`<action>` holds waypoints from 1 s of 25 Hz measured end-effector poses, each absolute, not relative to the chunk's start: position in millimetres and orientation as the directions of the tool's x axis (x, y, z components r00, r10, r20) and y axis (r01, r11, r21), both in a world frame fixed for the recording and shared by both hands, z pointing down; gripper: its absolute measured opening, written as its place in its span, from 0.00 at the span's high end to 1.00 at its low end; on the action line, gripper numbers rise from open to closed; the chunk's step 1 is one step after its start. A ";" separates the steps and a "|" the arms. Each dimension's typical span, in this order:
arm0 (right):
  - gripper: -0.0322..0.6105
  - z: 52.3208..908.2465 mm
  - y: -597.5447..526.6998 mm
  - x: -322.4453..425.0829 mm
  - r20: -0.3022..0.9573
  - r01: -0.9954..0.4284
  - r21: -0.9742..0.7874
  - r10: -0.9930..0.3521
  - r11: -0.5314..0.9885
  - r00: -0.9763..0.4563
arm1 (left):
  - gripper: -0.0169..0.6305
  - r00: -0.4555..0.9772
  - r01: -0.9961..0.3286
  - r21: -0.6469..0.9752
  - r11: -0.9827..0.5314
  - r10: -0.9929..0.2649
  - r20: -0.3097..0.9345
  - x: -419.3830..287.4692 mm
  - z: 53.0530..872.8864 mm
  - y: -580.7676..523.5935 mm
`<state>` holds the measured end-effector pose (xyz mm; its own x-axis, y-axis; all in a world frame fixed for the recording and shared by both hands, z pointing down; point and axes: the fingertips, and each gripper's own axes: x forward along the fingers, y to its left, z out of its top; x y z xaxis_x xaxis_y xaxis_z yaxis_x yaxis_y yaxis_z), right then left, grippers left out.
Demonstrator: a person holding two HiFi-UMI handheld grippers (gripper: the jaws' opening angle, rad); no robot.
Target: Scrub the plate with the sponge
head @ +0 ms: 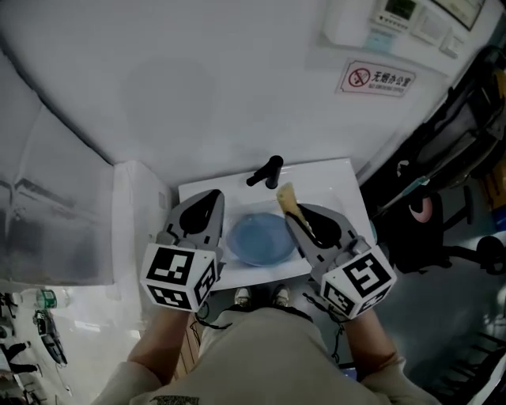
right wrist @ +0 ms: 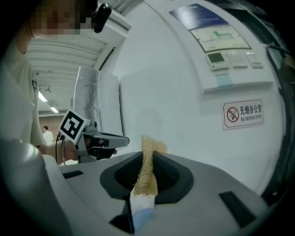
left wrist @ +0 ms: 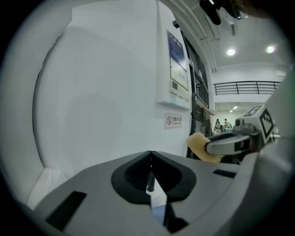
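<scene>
A blue plate [head: 259,237] lies in the white sink [head: 336,183], between my two grippers. My left gripper [head: 209,198] hovers over the plate's left side, its jaws shut together with nothing between them [left wrist: 150,159]. My right gripper [head: 297,213] is over the plate's right side, shut on a thin yellow sponge [head: 286,199] that sticks out past the fingertips toward the tap. In the right gripper view the sponge [right wrist: 148,166] stands squeezed between the jaws of the right gripper [right wrist: 147,159]. Both grippers point at the back wall, above the plate.
A black tap [head: 266,172] stands at the back of the sink. The white wall behind carries a no-smoking sign [head: 379,79] and a control panel [head: 399,14]. A black chair [head: 431,213] and other equipment stand to the right. My shoes [head: 261,297] show under the sink's front edge.
</scene>
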<state>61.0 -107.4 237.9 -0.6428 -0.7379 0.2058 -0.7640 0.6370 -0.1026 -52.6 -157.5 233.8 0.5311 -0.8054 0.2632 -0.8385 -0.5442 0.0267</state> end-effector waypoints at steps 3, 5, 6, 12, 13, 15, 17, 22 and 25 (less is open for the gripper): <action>0.84 203.4 -95.3 66.6 0.133 -0.778 -0.083 -0.767 0.623 -0.628 | 0.96 0.548 -0.828 -0.022 -0.560 -0.817 0.182 -50.8 205.9 -149.3; 0.84 182.4 -87.1 70.6 0.076 -0.792 -0.052 -0.789 0.608 -0.610 | 0.96 0.553 -0.824 -0.057 -0.564 -0.822 0.135 -50.8 189.3 -143.3; 0.84 173.0 -82.9 72.3 0.049 -0.800 -0.030 -0.798 0.600 -0.600 | 0.96 0.554 -0.822 -0.077 -0.564 -0.824 0.117 -51.0 182.1 -140.1; 0.84 148.9 -62.4 71.9 -0.001 -0.818 0.079 -0.821 0.569 -0.571 | 0.96 0.575 -0.808 -0.108 -0.580 -0.815 0.076 -52.2 161.0 -118.0; 0.84 149.7 -59.9 71.7 0.001 -0.819 0.080 -0.822 0.568 -0.570 | 0.96 0.578 -0.807 -0.099 -0.582 -0.813 0.065 -53.1 158.5 -114.8; 0.84 157.0 -54.8 72.0 0.022 -0.817 0.082 -0.820 0.571 -0.571 | 0.96 0.577 -0.810 -0.093 -0.579 -0.815 0.046 -54.8 157.9 -110.3; 0.84 165.8 -52.6 72.6 0.041 -0.820 0.060 -0.822 0.569 -0.568 | 0.96 0.581 -0.810 -0.068 -0.583 -0.813 0.049 -55.4 166.6 -108.0; 0.84 185.5 -47.2 67.4 0.087 -0.810 0.012 -0.807 0.587 -0.584 | 0.96 0.601 -0.797 0.001 -0.604 -0.792 0.112 -54.6 202.7 -104.9; 0.84 198.1 -48.8 67.2 0.122 -0.812 0.007 -0.807 0.583 -0.578 | 0.96 0.595 -0.799 0.006 -0.601 -0.790 0.145 -55.9 220.1 -104.3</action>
